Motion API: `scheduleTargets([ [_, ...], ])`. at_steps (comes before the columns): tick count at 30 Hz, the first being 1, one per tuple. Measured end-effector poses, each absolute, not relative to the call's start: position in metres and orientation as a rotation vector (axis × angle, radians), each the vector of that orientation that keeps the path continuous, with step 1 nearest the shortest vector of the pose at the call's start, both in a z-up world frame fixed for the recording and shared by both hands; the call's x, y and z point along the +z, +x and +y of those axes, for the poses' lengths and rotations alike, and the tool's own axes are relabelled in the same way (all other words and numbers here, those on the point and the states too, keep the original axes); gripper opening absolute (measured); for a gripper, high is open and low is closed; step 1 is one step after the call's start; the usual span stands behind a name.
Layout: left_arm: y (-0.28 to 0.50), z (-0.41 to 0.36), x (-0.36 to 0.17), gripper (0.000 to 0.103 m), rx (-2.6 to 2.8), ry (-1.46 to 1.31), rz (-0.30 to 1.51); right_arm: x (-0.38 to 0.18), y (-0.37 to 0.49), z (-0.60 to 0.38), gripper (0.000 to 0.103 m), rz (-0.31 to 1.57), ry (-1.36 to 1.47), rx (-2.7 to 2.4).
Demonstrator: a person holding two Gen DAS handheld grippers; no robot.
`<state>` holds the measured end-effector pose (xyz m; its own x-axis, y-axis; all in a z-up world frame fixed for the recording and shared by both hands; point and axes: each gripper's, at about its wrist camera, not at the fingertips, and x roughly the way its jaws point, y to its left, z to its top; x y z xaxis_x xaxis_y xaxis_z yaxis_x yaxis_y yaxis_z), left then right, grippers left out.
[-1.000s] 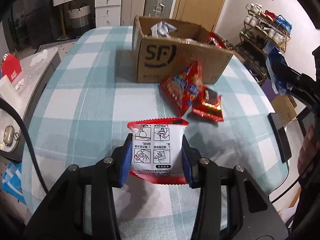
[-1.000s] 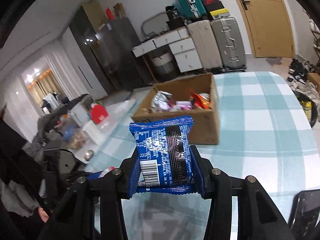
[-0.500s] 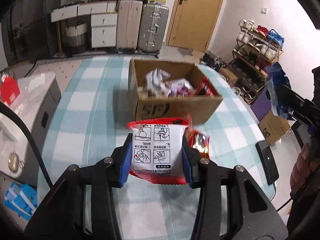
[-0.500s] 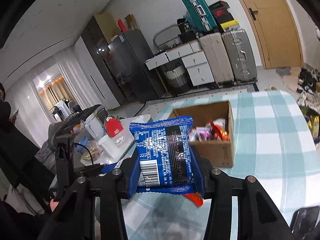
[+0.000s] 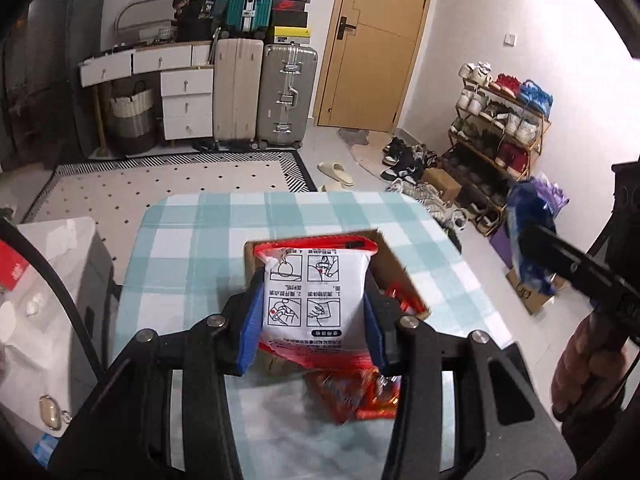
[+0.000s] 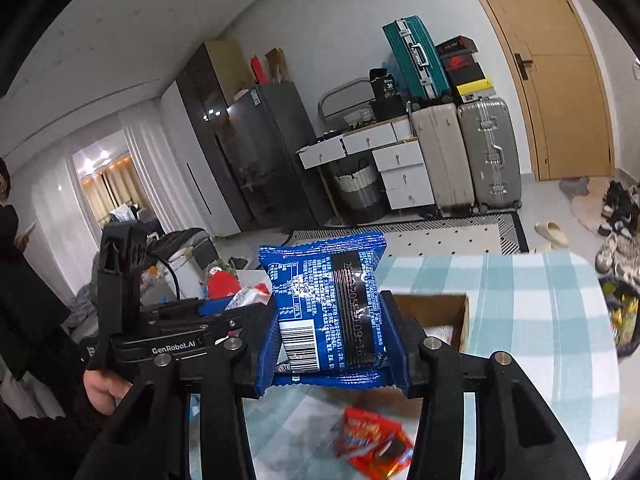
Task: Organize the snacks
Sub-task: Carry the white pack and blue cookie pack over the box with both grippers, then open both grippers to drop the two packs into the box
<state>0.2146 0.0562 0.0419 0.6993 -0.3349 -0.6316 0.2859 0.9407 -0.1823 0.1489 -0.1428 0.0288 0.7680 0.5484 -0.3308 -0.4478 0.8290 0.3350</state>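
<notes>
Cardboard shows only in slivers: the open box on the checked tablecloth is mostly hidden behind the packet in the left view, and in the right wrist view just its far wall and one corner peek out — what lies inside cannot be made out. Red snack packets on the cloth in front of the box are blurred and half covered by the gripper frame; their print is unreadable.

Around the table stand two suitcases, a white drawer unit, a wooden door and a shoe rack.

Left gripper is clamped on a white packet with red edges, held upright between its blue pads, in front of the box as the camera sees it. Right gripper pinches a blue snack packet, barcode facing the camera — also held clear of the table, with the box behind it.
</notes>
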Motion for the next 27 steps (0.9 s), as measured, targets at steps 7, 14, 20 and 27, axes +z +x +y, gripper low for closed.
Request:
scheduleTargets([
  [7, 0.276, 0.032, 0.046, 0.040, -0.361, -0.074, 0.773, 0.048, 0.192, -0.138, 0.046, 0.438, 0.197, 0.539],
  [14, 0.320, 0.002, 0.022, 0.040, -0.364, -0.065, 0.836, 0.026, 0.237, -0.146, 0.046, 0.513, 0.218, 0.508],
  [20, 0.346, -0.014, -0.012, 0.040, -0.362, -0.052, 0.897, -0.002, 0.265, -0.152, 0.046, 0.573, 0.232, 0.501],
  [27, 0.366, -0.024, -0.045, 0.040, -0.357, -0.032, 0.940, -0.027, 0.287, -0.157, 0.046, 0.616, 0.237, 0.495],
])
